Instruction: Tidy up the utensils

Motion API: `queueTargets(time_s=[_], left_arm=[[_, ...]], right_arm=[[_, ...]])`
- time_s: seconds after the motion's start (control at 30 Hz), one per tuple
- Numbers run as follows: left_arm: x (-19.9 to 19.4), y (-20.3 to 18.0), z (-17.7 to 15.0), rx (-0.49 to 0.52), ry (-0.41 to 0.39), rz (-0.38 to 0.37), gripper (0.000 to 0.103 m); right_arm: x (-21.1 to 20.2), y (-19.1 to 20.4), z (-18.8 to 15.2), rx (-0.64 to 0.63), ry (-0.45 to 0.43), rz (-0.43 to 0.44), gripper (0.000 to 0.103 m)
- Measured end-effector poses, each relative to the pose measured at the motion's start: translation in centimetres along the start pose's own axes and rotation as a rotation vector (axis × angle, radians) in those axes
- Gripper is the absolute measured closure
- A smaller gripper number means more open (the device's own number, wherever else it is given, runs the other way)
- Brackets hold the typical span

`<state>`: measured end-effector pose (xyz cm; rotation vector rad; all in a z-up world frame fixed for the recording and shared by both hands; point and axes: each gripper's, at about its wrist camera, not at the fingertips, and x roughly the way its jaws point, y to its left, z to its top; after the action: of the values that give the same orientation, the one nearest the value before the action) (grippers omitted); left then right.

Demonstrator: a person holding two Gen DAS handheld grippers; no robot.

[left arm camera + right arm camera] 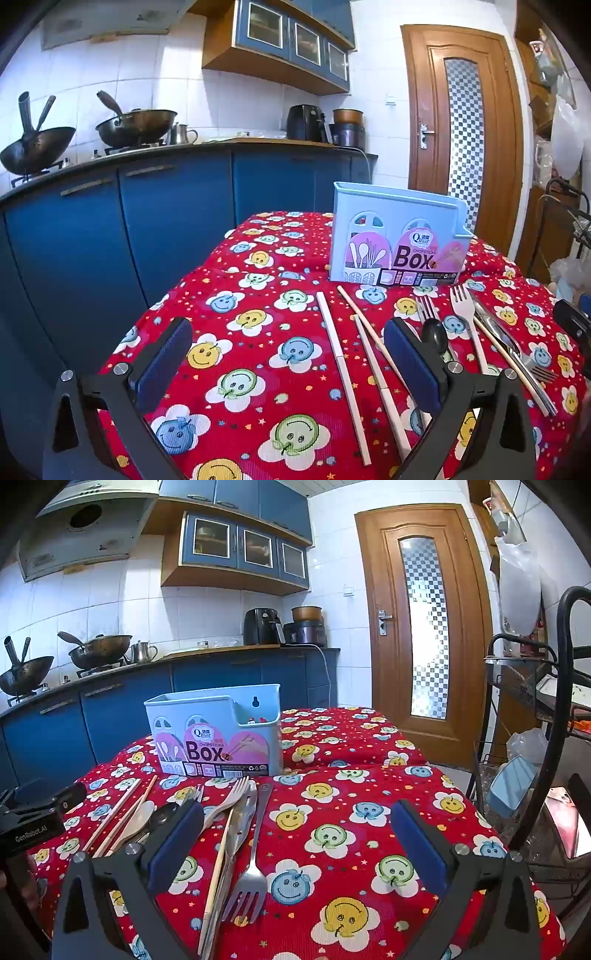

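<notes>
Both grippers, left (pixel 288 354) and right (pixel 295 834), spread wide, empty. Chopsticks (pixel 338 354), forks (pixel 253 864), spoons (pixel 142 818) lie loose on tablecloth (pixel 351 812) before box (pixel 218 731). Box looks unfilled; sorting not begun.

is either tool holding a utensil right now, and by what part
Nothing is held. The left tool and the right tool are both open above the tablecloth, with the chopsticks and metal fork lying loose.

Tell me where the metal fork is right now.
The metal fork lies on the red tablecloth in the right wrist view, tines nearest the camera, just right of the beige fork, before the blue utensil box.
</notes>
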<state>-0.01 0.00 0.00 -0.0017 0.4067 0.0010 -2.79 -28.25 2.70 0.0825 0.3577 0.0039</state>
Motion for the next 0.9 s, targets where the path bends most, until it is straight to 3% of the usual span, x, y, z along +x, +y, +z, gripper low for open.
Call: queueTargets(time_s=[0.9], left_arm=[[0.24, 0.16, -0.32, 0.003, 0.000, 0.001, 0.000]], right_arm=[[-0.01, 0.00, -0.04, -0.001, -0.003, 0.000, 0.000]])
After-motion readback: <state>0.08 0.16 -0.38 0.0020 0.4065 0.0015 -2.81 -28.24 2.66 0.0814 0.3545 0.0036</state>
